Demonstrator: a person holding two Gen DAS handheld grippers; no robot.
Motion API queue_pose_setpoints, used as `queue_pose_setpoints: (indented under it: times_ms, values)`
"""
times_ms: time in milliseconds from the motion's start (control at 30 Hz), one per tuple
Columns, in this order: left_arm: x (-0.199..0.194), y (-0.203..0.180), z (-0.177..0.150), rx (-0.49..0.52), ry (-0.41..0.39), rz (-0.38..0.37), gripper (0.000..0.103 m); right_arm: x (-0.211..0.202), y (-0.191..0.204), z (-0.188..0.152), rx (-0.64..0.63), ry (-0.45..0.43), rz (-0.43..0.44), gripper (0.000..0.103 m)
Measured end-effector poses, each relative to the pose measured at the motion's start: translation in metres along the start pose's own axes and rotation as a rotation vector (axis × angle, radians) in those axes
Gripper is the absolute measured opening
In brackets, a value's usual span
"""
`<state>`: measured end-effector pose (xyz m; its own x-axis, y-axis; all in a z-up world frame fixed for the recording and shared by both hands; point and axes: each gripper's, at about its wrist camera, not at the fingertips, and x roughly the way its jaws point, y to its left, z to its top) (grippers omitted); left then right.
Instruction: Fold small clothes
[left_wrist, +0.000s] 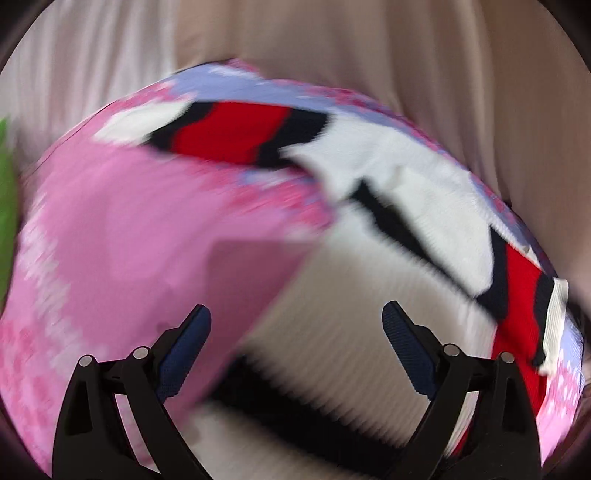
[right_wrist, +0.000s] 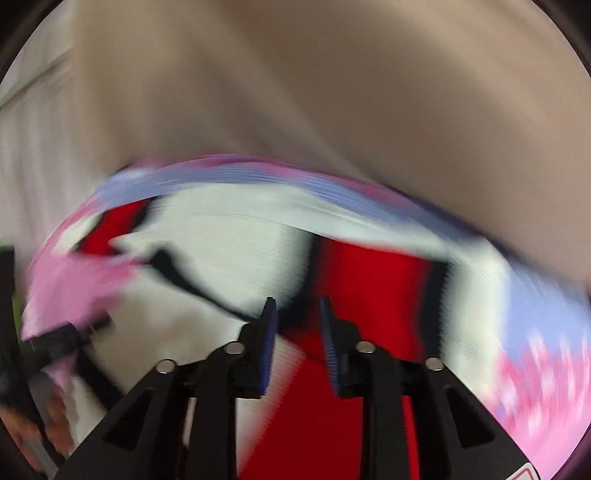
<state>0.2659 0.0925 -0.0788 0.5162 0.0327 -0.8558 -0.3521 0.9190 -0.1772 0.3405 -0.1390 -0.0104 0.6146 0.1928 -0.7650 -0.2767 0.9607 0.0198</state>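
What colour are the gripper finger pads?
Dark blue pads; clearest in the left wrist view.

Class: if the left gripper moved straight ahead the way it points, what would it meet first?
Probably the knitted garment: the open left gripper points at its white panel, beside the pink fold. Motion blur leaves depth unclear.

A beige cloth-covered surface (left_wrist: 424, 55) with soft folds carries everything. Directly on it lies a pink and lavender patterned cloth (left_wrist: 110, 221), spread wide, and on that rests a knitted garment (left_wrist: 424, 192) in white, red and black. A green item (left_wrist: 7, 184) sits at the left edge, too blurred to identify
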Motion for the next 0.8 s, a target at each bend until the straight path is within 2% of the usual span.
queue_pose_setpoints:
  times_ms: [100, 200, 267, 333, 400, 500, 567, 600, 667, 700, 733, 767, 800]
  values:
    - [-0.018, 0.055, -0.016, -0.063, 0.008, 0.031, 0.092, 0.030, 0.097, 0.044, -0.225, 0.024, 0.114, 0.048]
    - [-0.031, 0.103, -0.022, -0.122, 0.005, 0.063, 0.092, 0.072, 0.189, 0.072, -0.390, 0.052, 0.165, 0.048]
    - [-0.031, 0.131, -0.011, -0.156, -0.003, 0.080, 0.092, 0.104, 0.247, 0.080, -0.472, 0.097, 0.189, 0.047]
    - [-0.023, 0.162, 0.022, -0.239, -0.021, 0.042, 0.092, 0.122, 0.282, 0.080, -0.487, 0.119, 0.183, 0.045]
    - [-0.003, 0.192, 0.069, -0.309, -0.057, 0.021, 0.092, 0.133, 0.293, 0.082, -0.428, 0.118, 0.152, 0.045]
    - [0.036, 0.227, 0.133, -0.401, -0.075, 0.014, 0.092, 0.125, 0.274, 0.066, -0.269, 0.127, 0.156, 0.045]
    - [0.067, 0.246, 0.163, -0.466, -0.045, 0.021, 0.092, 0.107, 0.258, 0.047, -0.196, 0.121, 0.140, 0.046]
    - [0.081, 0.254, 0.174, -0.508, -0.028, 0.005, 0.092, 0.095, 0.245, 0.031, -0.156, 0.122, 0.140, 0.047]
    - [0.101, 0.263, 0.187, -0.566, -0.026, 0.018, 0.093, 0.076, 0.222, 0.003, -0.091, 0.142, 0.132, 0.049]
    - [0.104, 0.260, 0.194, -0.550, -0.068, 0.045, 0.088, 0.066, 0.209, -0.013, -0.054, 0.163, 0.126, 0.049]
    - [0.108, 0.261, 0.198, -0.528, -0.067, 0.058, 0.084, 0.056, 0.196, -0.028, -0.016, 0.181, 0.121, 0.049]
    - [0.112, 0.256, 0.205, -0.498, -0.075, 0.093, 0.064, 0.047, 0.183, -0.043, 0.024, 0.198, 0.115, 0.049]
    - [0.115, 0.255, 0.207, -0.485, -0.085, 0.076, 0.027, 0.040, 0.174, -0.054, 0.053, 0.211, 0.111, 0.049]
